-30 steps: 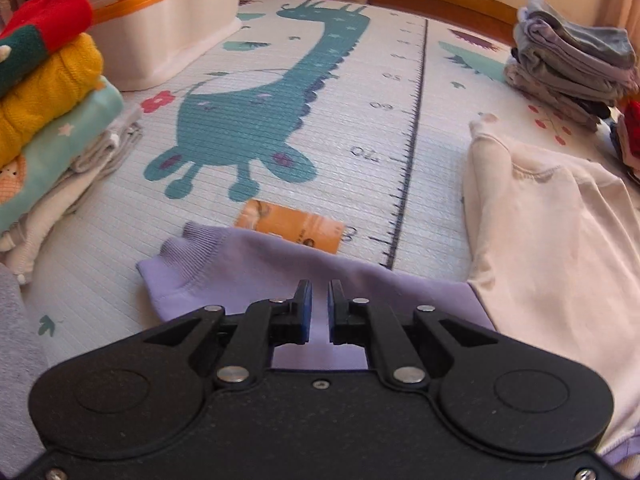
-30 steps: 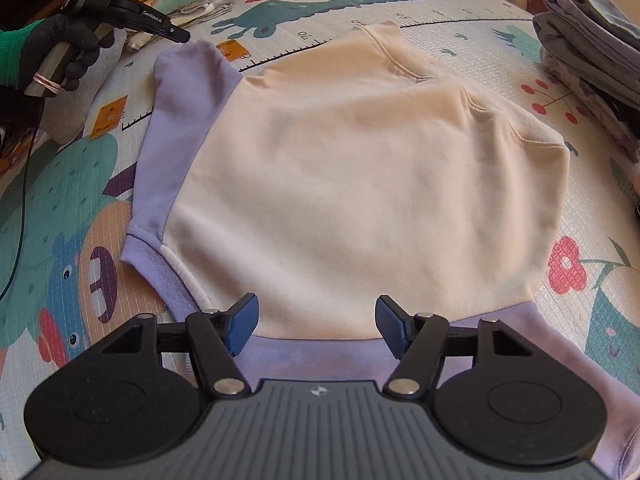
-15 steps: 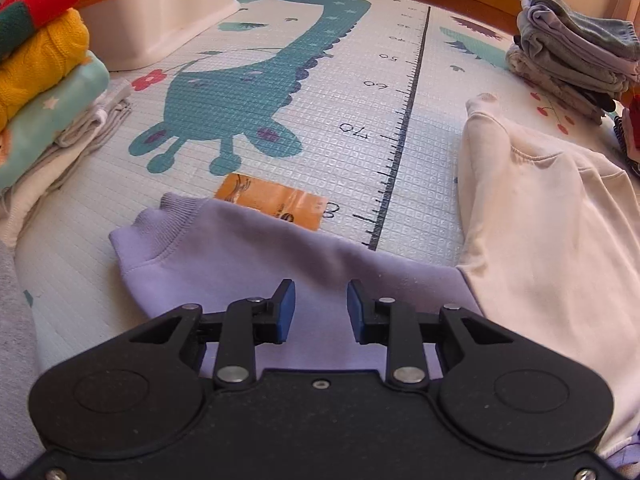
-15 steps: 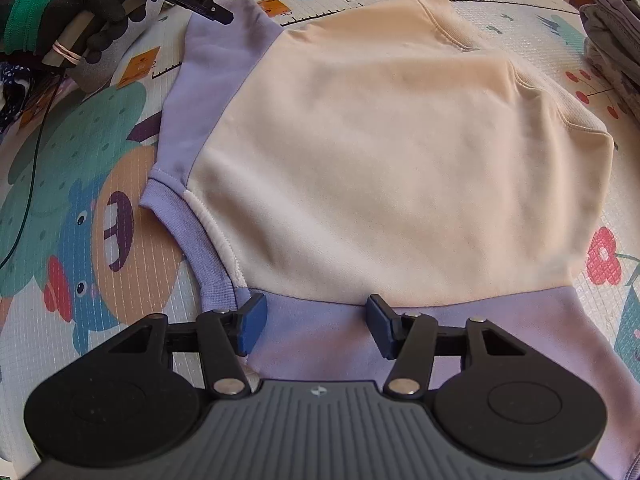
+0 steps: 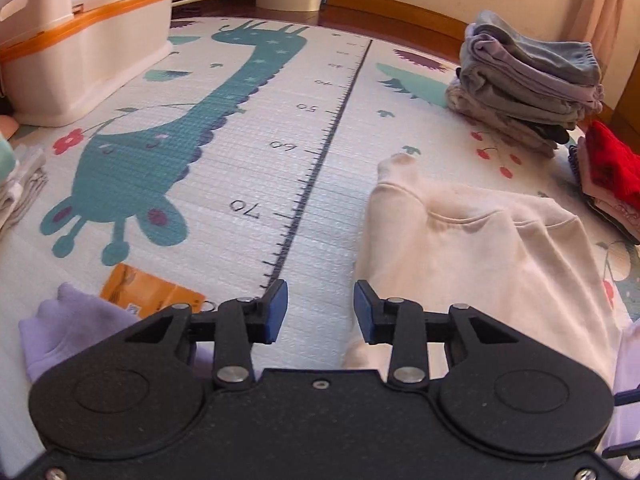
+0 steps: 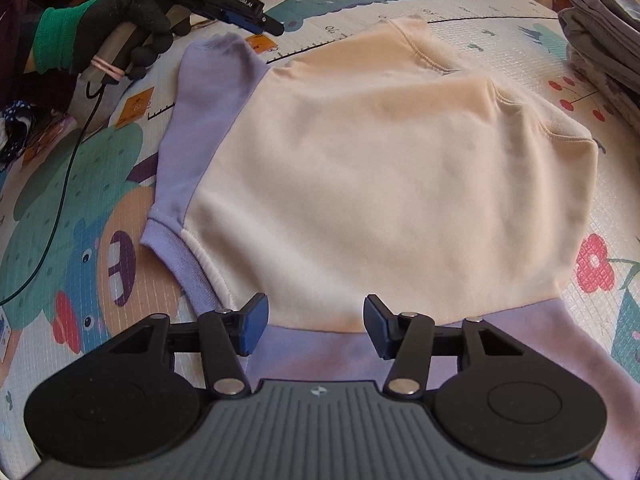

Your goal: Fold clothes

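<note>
Sweatshirt, cream with lilac sleeves, flat on play mat. Left gripper opening, empty, above mat; right gripper closing, unpinched, over lilac sleeve.

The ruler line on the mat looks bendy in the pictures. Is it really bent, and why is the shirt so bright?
In the left wrist view the ruler line curves because the fisheye lens bows things toward the edges, so it is probably straight. In the right wrist view warm sunlight falls on the cream shirt, washing it pale, the corners go dark, and the mat bulges like a ball.
</note>
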